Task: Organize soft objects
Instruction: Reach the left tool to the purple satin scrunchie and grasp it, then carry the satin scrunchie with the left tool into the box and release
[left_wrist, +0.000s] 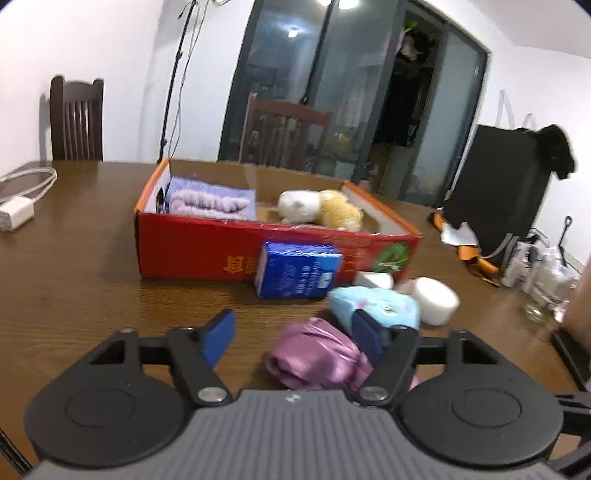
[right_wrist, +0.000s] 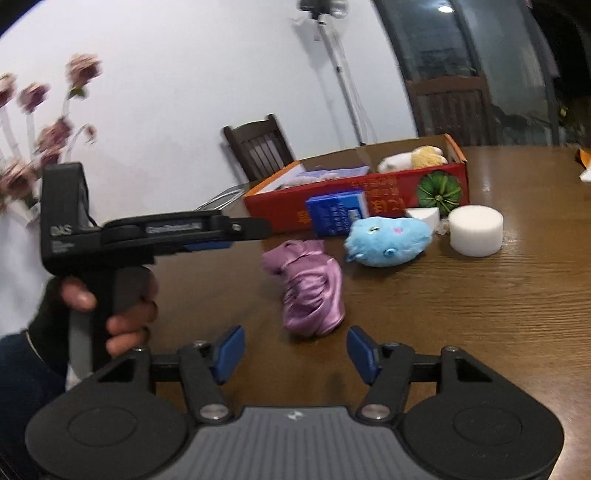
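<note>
A red cardboard box (left_wrist: 207, 243) (right_wrist: 373, 192) stands on the wooden table and holds a folded lilac towel (left_wrist: 212, 203) and a white and yellow plush (left_wrist: 321, 210) (right_wrist: 410, 158). In front of it lie a blue tissue pack (left_wrist: 297, 271) (right_wrist: 336, 216), a light blue plush (left_wrist: 373, 308) (right_wrist: 388, 240), a white foam cylinder (left_wrist: 436, 301) (right_wrist: 476, 230), a white foam wedge (left_wrist: 373, 279) (right_wrist: 423, 216) and a crumpled purple satin cloth (left_wrist: 317, 356) (right_wrist: 312, 288). My left gripper (left_wrist: 295, 334) is open above the cloth's near side. My right gripper (right_wrist: 295, 350) is open just short of the cloth. The left gripper (right_wrist: 236, 229) also shows in the right wrist view, held in a hand.
A white charger with cable (left_wrist: 18, 212) lies at the table's left. Dark wooden chairs (left_wrist: 75, 120) (right_wrist: 258, 147) stand behind the table. Bottles and clutter (left_wrist: 543, 277) sit at the right edge. A vase of dried flowers (right_wrist: 33, 122) stands at the left.
</note>
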